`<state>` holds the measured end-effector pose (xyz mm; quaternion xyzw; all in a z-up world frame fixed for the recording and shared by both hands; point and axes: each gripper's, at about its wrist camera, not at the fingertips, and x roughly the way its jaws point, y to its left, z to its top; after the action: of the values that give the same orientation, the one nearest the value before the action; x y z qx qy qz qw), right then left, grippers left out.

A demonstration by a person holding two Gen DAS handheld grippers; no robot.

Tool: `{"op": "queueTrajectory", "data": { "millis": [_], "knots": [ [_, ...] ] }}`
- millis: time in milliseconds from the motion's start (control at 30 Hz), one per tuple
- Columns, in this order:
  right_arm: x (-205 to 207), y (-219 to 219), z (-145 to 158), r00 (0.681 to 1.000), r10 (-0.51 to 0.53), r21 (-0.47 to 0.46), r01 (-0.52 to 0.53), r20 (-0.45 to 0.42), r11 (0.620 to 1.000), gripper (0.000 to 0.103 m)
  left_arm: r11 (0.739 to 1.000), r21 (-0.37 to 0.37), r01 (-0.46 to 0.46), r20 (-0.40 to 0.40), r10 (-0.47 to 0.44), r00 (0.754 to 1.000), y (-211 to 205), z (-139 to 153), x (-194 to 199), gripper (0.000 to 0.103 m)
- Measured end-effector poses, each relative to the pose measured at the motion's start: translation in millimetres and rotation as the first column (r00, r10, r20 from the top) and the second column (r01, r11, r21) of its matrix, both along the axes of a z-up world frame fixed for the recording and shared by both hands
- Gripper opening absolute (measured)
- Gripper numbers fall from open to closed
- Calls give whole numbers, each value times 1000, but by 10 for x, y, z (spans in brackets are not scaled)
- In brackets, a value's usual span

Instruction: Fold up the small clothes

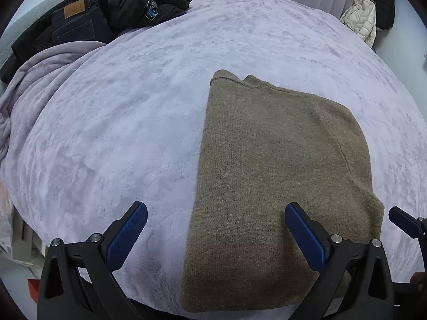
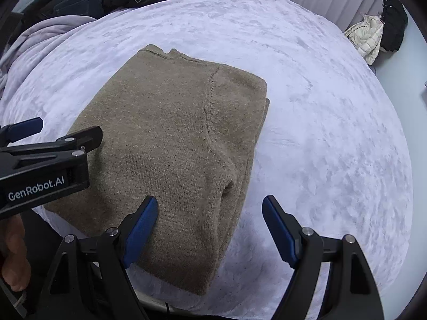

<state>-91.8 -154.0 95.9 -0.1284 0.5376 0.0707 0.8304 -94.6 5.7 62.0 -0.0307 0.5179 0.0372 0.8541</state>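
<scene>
A tan knit sweater [image 1: 277, 176] lies folded into a long rectangle on the lilac blanket [image 1: 120, 122], collar at the far end. My left gripper [image 1: 216, 210] is open and empty, above the sweater's near left edge. My right gripper [image 2: 209, 205] is open and empty, above the sweater's [image 2: 170, 144] near right edge. The left gripper [image 2: 53, 138] also shows at the left of the right wrist view. One right gripper finger [image 1: 405, 221] shows at the right of the left wrist view.
Dark jeans [image 1: 77, 24] and a black jacket [image 1: 141, 2] are piled at the bed's far left, next to a bunched blanket fold [image 1: 29, 80]. A cream puffer jacket [image 1: 360, 21] and a black garment [image 1: 384, 0] hang at the far right. The blanket [image 2: 320, 120] stretches right of the sweater.
</scene>
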Motion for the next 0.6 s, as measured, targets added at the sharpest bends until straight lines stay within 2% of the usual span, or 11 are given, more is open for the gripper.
{"op": "queueTrajectory", "data": {
  "millis": [233, 600],
  "knots": [
    [23, 28, -36, 1000, 2, -5, -2, -6, 1000, 83, 999, 46, 0, 16, -1, 1000, -34, 31, -6, 103],
    [16, 46, -28, 1000, -1, 3, 1, -3, 1000, 83, 999, 29, -17, 17, 17, 1000, 0, 26, -7, 103]
  ]
}}
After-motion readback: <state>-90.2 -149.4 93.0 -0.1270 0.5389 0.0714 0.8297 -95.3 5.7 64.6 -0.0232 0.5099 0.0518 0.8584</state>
